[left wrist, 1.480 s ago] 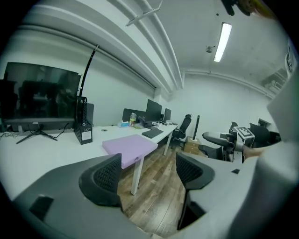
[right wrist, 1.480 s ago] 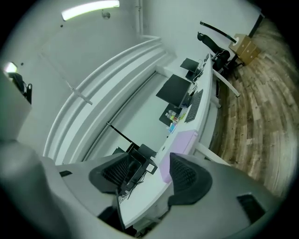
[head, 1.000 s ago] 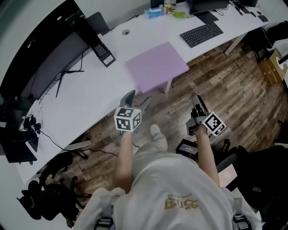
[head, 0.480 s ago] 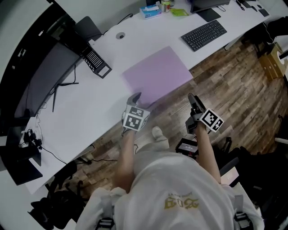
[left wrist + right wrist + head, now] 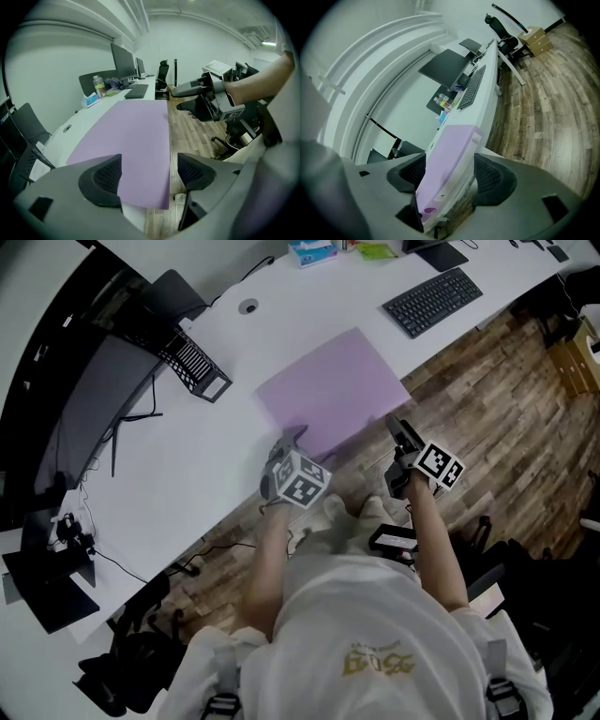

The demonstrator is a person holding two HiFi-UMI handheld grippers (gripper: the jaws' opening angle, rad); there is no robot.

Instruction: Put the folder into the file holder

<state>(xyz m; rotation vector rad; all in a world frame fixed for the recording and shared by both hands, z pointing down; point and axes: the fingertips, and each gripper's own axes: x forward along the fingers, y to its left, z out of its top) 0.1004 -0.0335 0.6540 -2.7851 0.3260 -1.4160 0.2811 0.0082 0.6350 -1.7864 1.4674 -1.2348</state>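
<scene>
The black mesh file holder [image 5: 192, 365] stood at the left of the white desk [image 5: 187, 465], well apart from the purple folder [image 5: 330, 390], which lay flat with its near edge overhanging the desk toward the person. The left gripper [image 5: 149, 172], whose jaws had just been opening and stood wide, framed the folder's near corner with neither pad pressing on it. The right gripper [image 5: 449, 174], likewise just opened wide and unclenched, straddled the folder's labelled edge, and no pad was seen to bite there either. The step in hand appeared to be the pick-up. Done well, each gripper would slide further on, so that the pads closed well inside the edge rather than at the tip of a corner. Both would shut together so that the folder rose level. The folder would then need turning upright and carrying leftward to meet a slot in the holder squarely.
</scene>
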